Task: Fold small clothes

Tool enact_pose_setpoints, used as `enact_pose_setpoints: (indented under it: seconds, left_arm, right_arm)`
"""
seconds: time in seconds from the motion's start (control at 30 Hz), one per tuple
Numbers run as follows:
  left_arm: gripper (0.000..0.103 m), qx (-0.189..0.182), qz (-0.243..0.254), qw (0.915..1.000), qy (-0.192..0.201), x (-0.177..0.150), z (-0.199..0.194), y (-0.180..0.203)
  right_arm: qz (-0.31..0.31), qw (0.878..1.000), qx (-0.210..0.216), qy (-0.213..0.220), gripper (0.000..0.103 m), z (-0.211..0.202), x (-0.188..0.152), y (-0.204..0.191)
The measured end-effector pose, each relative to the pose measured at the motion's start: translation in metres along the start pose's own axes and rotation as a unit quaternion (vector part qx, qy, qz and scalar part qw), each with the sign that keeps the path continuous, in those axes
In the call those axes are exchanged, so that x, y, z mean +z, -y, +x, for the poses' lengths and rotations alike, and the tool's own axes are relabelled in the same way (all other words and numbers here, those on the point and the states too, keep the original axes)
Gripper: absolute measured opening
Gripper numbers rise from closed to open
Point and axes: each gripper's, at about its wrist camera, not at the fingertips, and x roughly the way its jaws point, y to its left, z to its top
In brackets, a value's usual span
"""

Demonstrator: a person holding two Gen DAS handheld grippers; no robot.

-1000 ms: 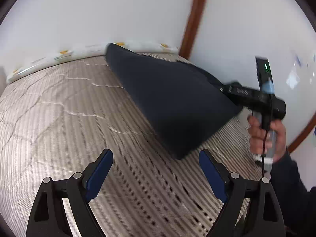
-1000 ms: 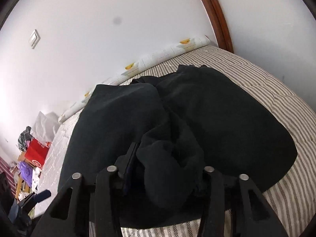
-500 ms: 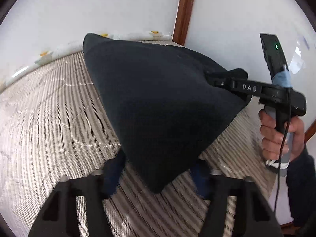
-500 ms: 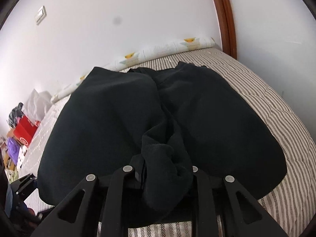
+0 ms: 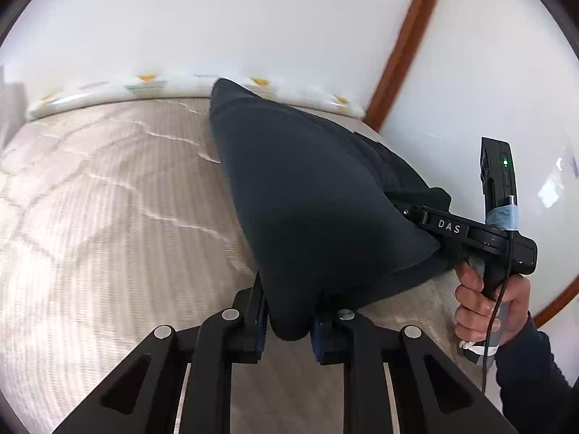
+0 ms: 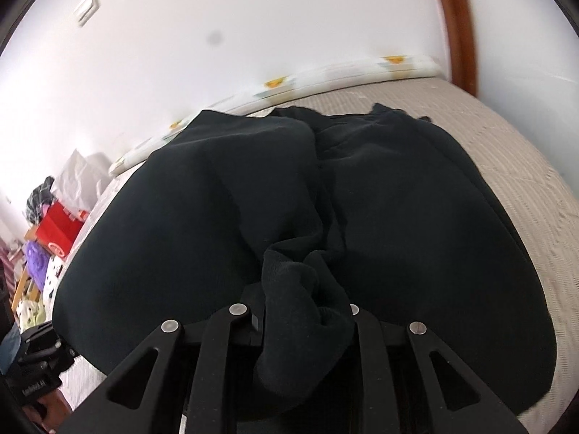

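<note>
Both our grippers pinch the dark garment (image 5: 318, 195): left gripper (image 5: 287, 320) still closing on a corner, right gripper (image 6: 302, 316) narrowing on bunched fabric. Thin bites could slip out.

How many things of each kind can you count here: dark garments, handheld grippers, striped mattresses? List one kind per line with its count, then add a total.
Dark garment: 1
Handheld grippers: 2, the left gripper and the right gripper, both closing on the garment
Striped mattress: 1
Total: 4
</note>
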Motion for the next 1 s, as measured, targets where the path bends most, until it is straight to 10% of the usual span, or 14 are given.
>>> enact_pose_setpoints:
  seconds: [0.37, 0.6, 0.77, 1.0]
  left_arm:
    - [0.012, 0.05, -0.046, 0.9977, 0.008, -0.029, -0.064, -0.086]
    - [0.013, 0.049, -0.023, 0.9984, 0.018, -0.035, -0.063, -0.084]
    - [0.05, 0.041, -0.018, 0.999, -0.005, -0.026, -0.04, -0.084]
    - [0.05, 0.06, -0.003, 0.9979, -0.022, -0.018, -0.015, -0.072]
  right_arm:
    - [-0.038, 0.998, 0.047, -0.013, 0.017, 0.047, -0.003, -0.101]
    - [-0.007, 0.999, 0.048, -0.002, 0.021, 0.026, -0.011, -0.095]
    - [-0.013, 1.0, 0.019, 0.005, 0.032, 0.017, -0.012, -0.097]
    - [-0.002, 1.0, -0.004, 0.001, 0.039, 0.029, -0.009, -0.099]
